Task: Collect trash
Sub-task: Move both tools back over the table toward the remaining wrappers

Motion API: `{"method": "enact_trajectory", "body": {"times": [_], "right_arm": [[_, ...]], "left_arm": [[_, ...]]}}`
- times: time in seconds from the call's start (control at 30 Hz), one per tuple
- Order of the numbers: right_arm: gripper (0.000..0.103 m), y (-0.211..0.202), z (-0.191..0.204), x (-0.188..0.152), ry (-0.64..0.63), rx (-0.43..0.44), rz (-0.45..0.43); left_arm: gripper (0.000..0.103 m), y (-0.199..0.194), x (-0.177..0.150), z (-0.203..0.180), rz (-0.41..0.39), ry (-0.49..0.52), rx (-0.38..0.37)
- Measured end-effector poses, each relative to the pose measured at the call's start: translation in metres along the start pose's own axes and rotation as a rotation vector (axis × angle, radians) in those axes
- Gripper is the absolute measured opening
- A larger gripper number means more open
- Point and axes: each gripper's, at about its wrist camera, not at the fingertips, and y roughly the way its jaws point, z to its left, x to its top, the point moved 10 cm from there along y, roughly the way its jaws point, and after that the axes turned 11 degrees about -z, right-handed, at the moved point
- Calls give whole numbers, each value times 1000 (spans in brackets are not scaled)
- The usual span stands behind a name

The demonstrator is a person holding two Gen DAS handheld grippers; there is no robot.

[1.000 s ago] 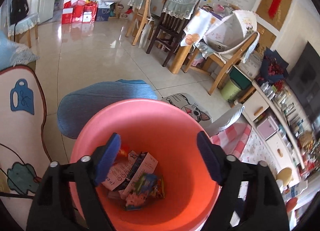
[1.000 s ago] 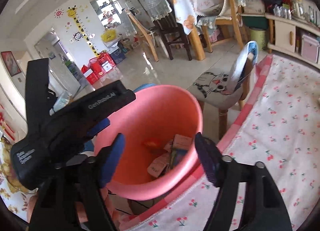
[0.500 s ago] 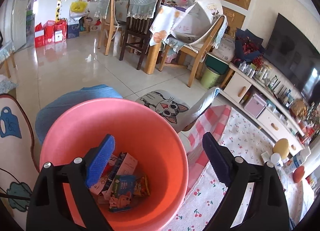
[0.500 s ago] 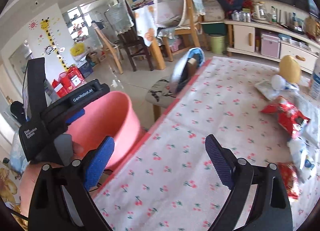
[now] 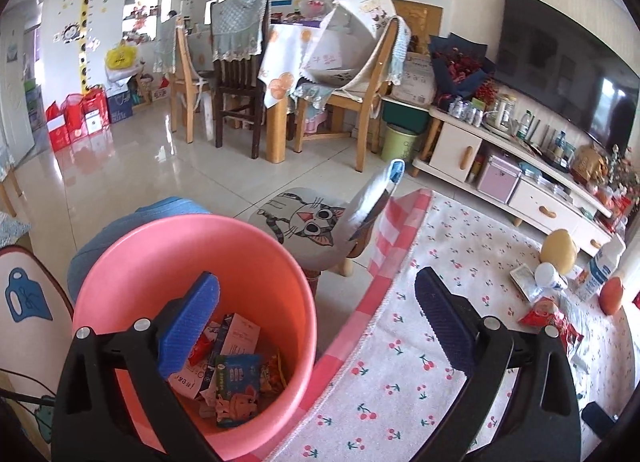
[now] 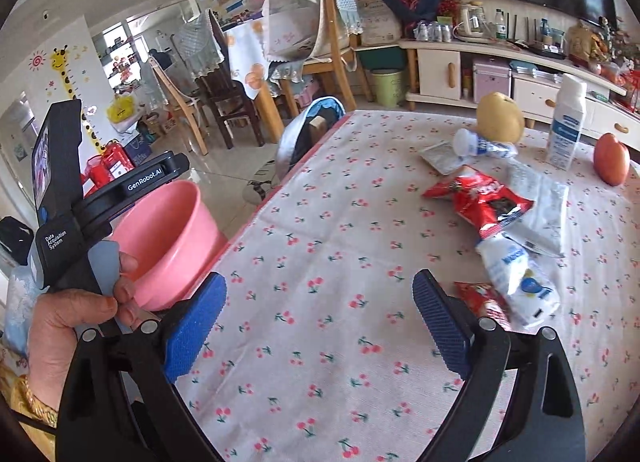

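A pink bucket [image 5: 192, 230] stands beside the table's edge and holds several wrappers and cartons [image 5: 236, 374]. My left gripper [image 5: 316, 278] hovers over the bucket's right rim and the table edge; its jaws are opening, with nothing between them. My right gripper [image 6: 320, 278] is open and empty above the cherry-print tablecloth [image 6: 320, 222]. Ahead and to its right lie a red snack wrapper [image 6: 480, 198], a white pouch [image 6: 516, 278], a second red wrapper [image 6: 480, 302] and a clear bag [image 6: 548, 202]. A hand [image 6: 72, 314] grips the left tool's handle by the bucket [image 6: 168, 230].
A pear [image 6: 500, 118], a tipped small white bottle [image 6: 480, 144], a white carton [image 6: 568, 126] and a red fruit [image 6: 610, 158] are at the table's far side. A cat-print stool [image 5: 308, 222] stands by the bucket. Chairs and a TV cabinet lie beyond.
Both views have swung right, away from the bucket and onto the table. Both pairs of jaws stand wider apart. The table trash has come into the right wrist view.
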Motion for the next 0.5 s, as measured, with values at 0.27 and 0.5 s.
{"method": "enact_trajectory", "body": {"times": [0.27,0.5], "right_arm": [[94,-27,-22,0,-60,-52,-36],[94,-47,-46,1,-66,-94,-79]], "left_arm": [[99,-13,-5,-31,-34,111,-19],[99,-23,-9,-57,-57,191,-41]]}}
